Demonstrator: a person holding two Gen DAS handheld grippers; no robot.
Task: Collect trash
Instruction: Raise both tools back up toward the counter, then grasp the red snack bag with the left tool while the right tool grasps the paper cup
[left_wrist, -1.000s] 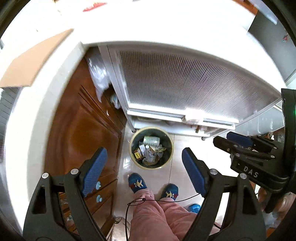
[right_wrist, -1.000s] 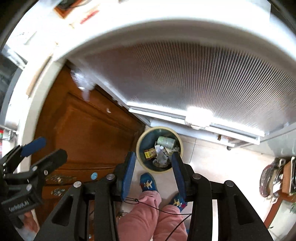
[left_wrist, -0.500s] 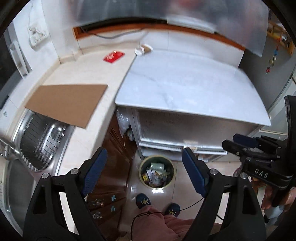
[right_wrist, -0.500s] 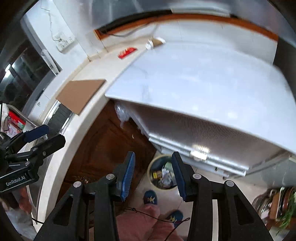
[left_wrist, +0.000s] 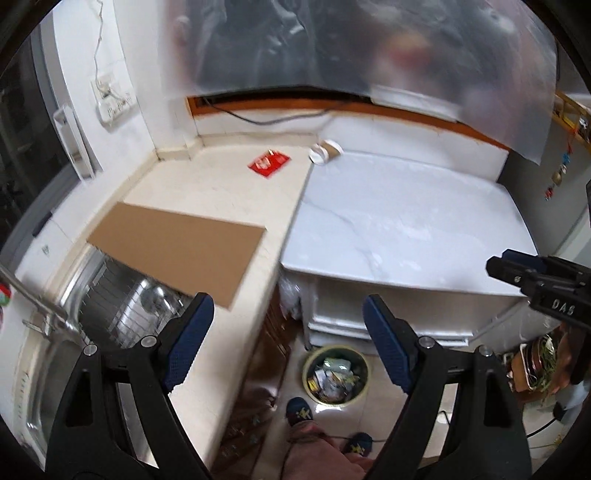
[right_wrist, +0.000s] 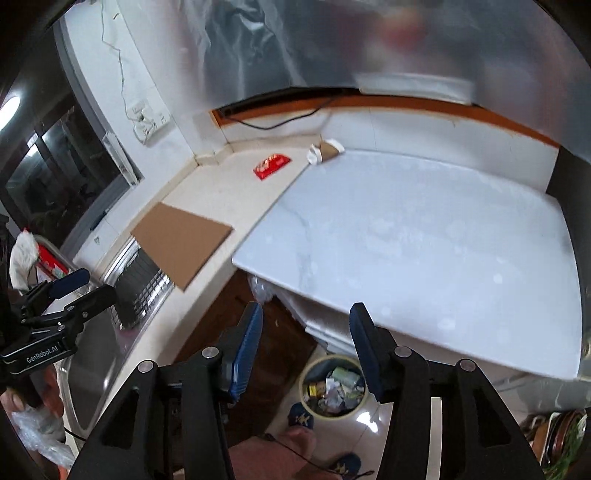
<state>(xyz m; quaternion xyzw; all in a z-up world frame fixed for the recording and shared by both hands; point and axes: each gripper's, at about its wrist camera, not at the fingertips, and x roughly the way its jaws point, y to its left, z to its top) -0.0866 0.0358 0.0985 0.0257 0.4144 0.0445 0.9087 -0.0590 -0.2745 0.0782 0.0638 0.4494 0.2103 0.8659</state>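
A round bin (left_wrist: 335, 373) (right_wrist: 332, 386) full of scraps stands on the floor below the white marble top (left_wrist: 399, 229) (right_wrist: 424, 236). Far back on the counter lie a red wrapper (left_wrist: 269, 163) (right_wrist: 272, 166) and a tipped paper cup (left_wrist: 325, 150) (right_wrist: 325, 150). A brown cardboard sheet (left_wrist: 177, 249) (right_wrist: 183, 242) lies partly over the sink. My left gripper (left_wrist: 288, 343) hangs open and empty, high above the bin. The jaws of my right gripper (right_wrist: 306, 345) are opening, with nothing between them.
A steel sink (left_wrist: 110, 306) with a rack sits at the left. Brown wooden cabinet doors (right_wrist: 236, 332) stand under the counter. The person's blue slippers (left_wrist: 300, 410) and pink trouser legs are beside the bin. Clutter (left_wrist: 532, 365) lies on the floor at the right.
Both grippers have risen from low over the bin to above counter height, so the countertop, sink and back wall came into sight. The right gripper's jaws have widened.
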